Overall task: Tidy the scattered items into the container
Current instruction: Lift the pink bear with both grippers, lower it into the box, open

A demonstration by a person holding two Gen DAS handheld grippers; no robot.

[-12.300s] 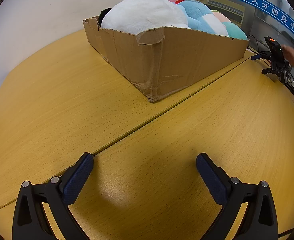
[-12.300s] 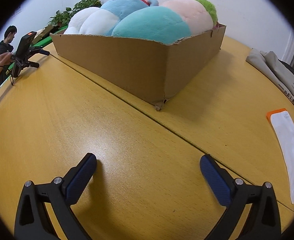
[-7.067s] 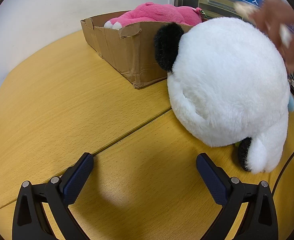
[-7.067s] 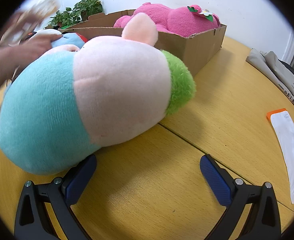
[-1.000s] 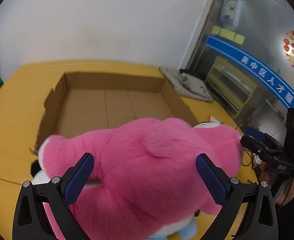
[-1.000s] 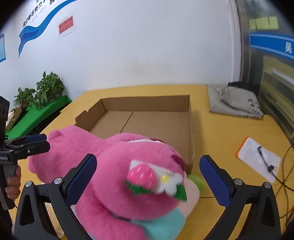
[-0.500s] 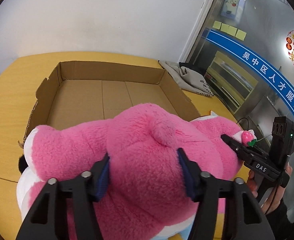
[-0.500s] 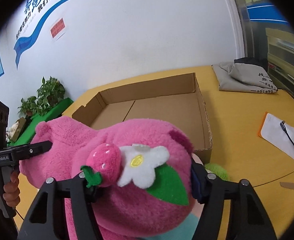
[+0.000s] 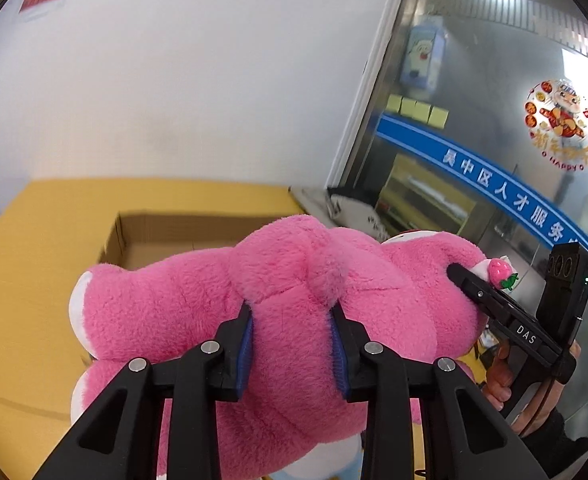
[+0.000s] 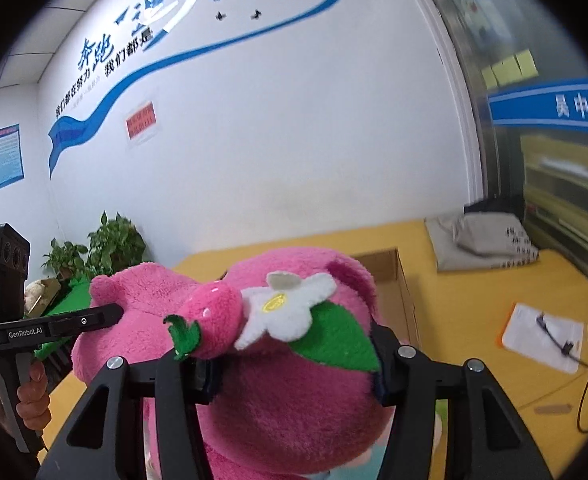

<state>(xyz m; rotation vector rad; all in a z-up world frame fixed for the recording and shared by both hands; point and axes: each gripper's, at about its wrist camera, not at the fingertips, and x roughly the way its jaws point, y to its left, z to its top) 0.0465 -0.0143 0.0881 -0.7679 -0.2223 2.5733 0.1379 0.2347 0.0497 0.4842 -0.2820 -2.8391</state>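
One pink plush bear (image 9: 294,304), shaggy pile, white-tipped paws, is held up over the near edge of the yellow wood-grain tabletop (image 10: 473,304), in front of the cardboard box (image 9: 154,236). On its head: one felt strawberry (image 10: 210,316), one white five-petal flower with yellow centre (image 10: 286,308), one green leaf (image 10: 333,340). Left gripper (image 9: 292,344): blue ribbed pads drawn in narrow, pinching a fold of the bear's body fur. Right gripper (image 10: 294,368): jaws set wider, pressed against both sides of the head; pads mostly buried in fur. Readable marks: "GenRobot.AI" on the left gripper's body in the right wrist view, "DAS" on the right gripper's body in the left wrist view. Box is brown corrugated, open-topped, shallow; the part of its floor in view is bare. Right end of tabletop: one grey folded fabric bag (image 10: 485,244) with small unreadable print, one white sheet with orange edge (image 10: 541,336) carrying a black cable (image 10: 561,340). Potted green plants (image 10: 102,248) stand off the left edge.
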